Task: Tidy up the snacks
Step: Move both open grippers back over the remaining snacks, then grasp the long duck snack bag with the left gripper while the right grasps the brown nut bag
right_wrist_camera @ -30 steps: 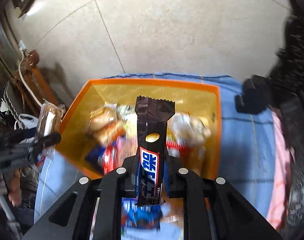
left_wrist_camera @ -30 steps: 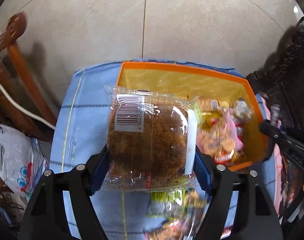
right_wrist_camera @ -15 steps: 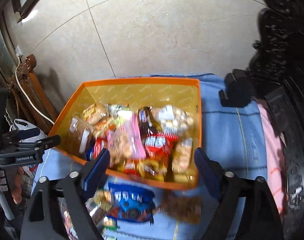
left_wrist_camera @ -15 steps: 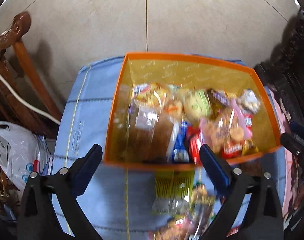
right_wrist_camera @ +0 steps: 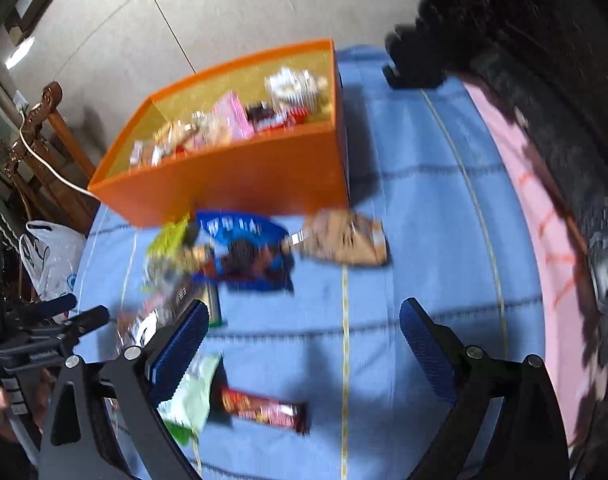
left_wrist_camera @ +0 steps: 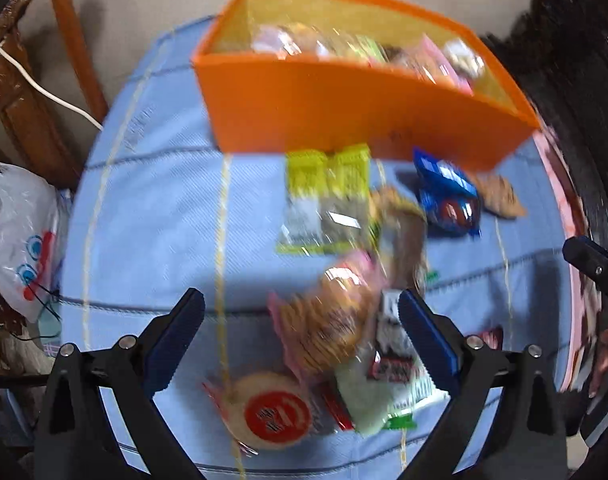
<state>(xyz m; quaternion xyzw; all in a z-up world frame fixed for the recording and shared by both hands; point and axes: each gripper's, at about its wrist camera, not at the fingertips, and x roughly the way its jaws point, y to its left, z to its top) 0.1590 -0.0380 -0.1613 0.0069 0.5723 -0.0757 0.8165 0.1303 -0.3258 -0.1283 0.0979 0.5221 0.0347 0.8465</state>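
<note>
Both grippers, left [left_wrist_camera: 302, 338] empty and spread, right [right_wrist_camera: 302, 348] opening on nothing, hover over loose snack packets; next pick likely the blurred pink-wrapped biscuit pack [left_wrist_camera: 327, 320] on blue cloth [left_wrist_camera: 152, 208], for the orange box [left_wrist_camera: 343, 120].

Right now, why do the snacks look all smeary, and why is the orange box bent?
Left wrist view: the snack pile is smeared by motion blur, and the fisheye lens bows the orange box. Right wrist view: the blue packet is streaked too, while the tongs look sharp.
</note>
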